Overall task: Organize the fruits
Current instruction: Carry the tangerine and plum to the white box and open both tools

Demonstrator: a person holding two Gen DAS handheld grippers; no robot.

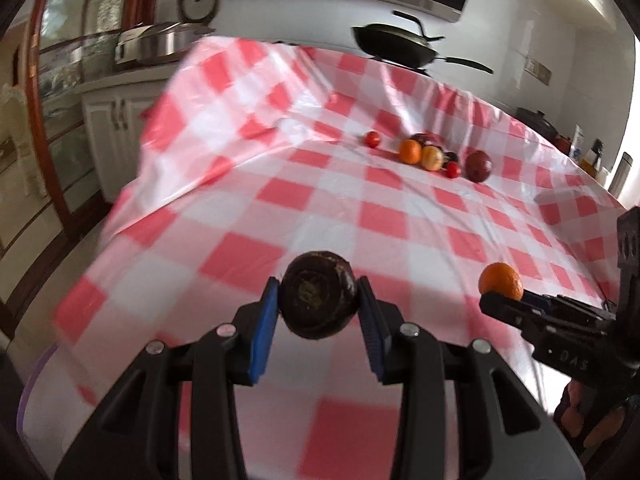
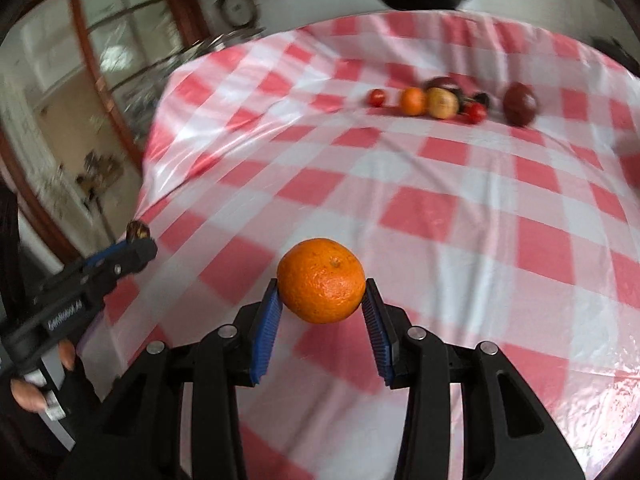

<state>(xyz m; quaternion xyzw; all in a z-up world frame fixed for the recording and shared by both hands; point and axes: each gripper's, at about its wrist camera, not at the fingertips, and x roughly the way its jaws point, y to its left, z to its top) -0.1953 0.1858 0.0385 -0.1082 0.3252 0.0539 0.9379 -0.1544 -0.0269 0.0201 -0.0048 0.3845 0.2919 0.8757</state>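
Observation:
My left gripper is shut on a dark purple-brown round fruit and holds it above the near part of the red-and-white checked tablecloth. My right gripper is shut on an orange, also held above the cloth; it shows at the right of the left wrist view. At the far side lies a row of fruit: a small red tomato, an orange, a yellow fruit, another small tomato and a dark red fruit.
A black wok and a steel lidded pan stand behind the table's far edge. White cabinets and a wood-framed glass door are to the left. The cloth drops off at the left edge.

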